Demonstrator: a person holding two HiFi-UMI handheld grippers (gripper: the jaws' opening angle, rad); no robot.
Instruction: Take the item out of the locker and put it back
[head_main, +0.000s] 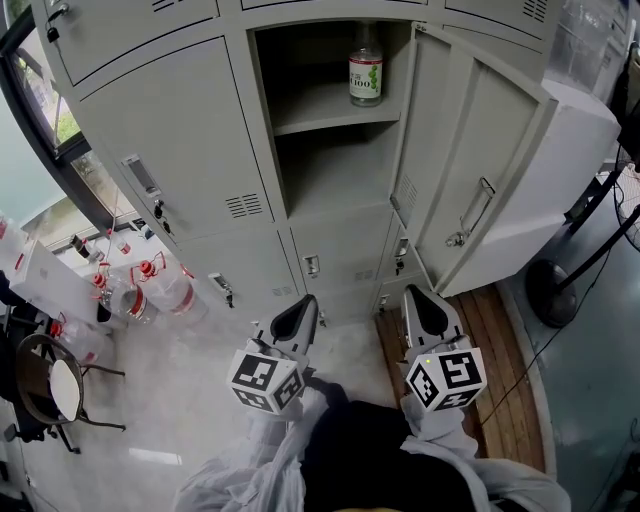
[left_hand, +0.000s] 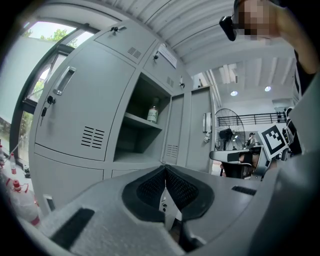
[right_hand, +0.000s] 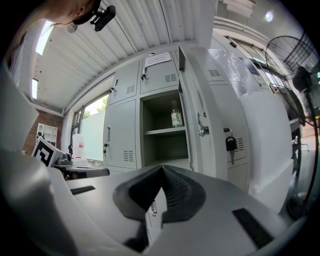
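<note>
A clear bottle with a green and white label stands upright on the upper shelf of the open grey locker. The same bottle shows far ahead in both gripper views. The locker door hangs open to the right. My left gripper is shut with nothing in it, held low in front of the lockers. Beside it, my right gripper is also shut and empty. Both point level toward the lockers, well short of the bottle.
Shut locker doors fill the left. Several clear jugs with red caps stand on the floor at left, near a round stool. A standing fan's base sits right of the open door.
</note>
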